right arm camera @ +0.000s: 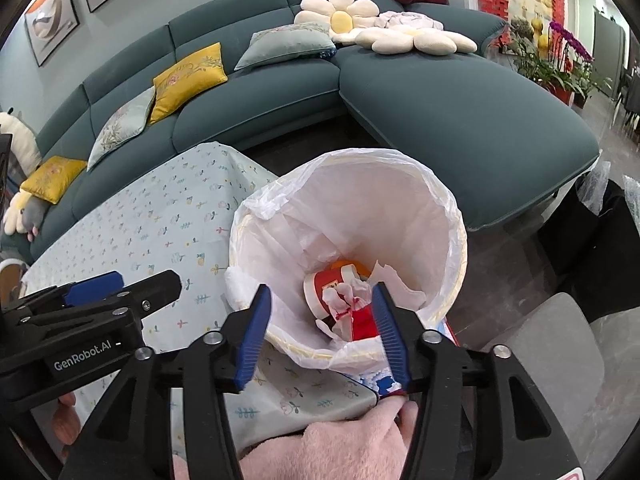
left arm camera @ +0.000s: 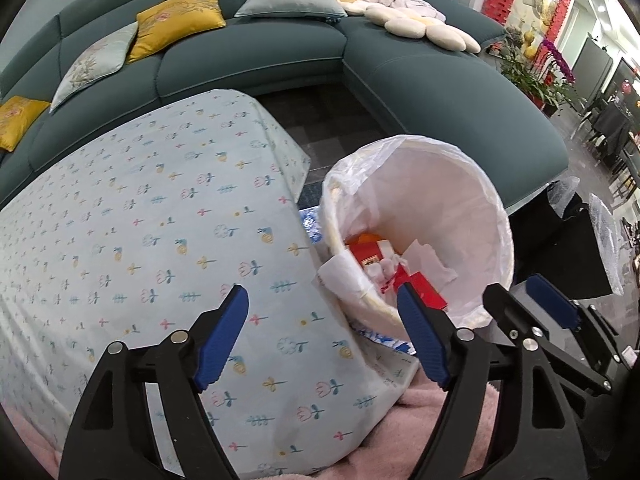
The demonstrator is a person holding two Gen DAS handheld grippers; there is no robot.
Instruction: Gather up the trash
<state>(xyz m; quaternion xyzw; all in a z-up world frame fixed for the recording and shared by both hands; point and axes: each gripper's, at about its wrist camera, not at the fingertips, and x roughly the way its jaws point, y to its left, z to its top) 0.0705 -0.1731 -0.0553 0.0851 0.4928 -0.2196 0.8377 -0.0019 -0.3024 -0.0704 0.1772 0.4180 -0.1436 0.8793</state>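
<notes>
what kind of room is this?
Most likely a home living room: a teal sectional sofa with cushions, a cloth-covered table, framed wall art, and a lined trash bin beside the table.

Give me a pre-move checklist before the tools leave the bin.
1. Right tool empty: ok, open with nothing between its pads.
2. Left tool empty: ok, open over the tablecloth.
3. Trash inside the bin: ok, red carton and crumpled paper lie at the bottom.
4. Liner folded over the rim: ok where visible.
5. Tabletop cleared of trash: cannot tell, part is out of view.
</notes>
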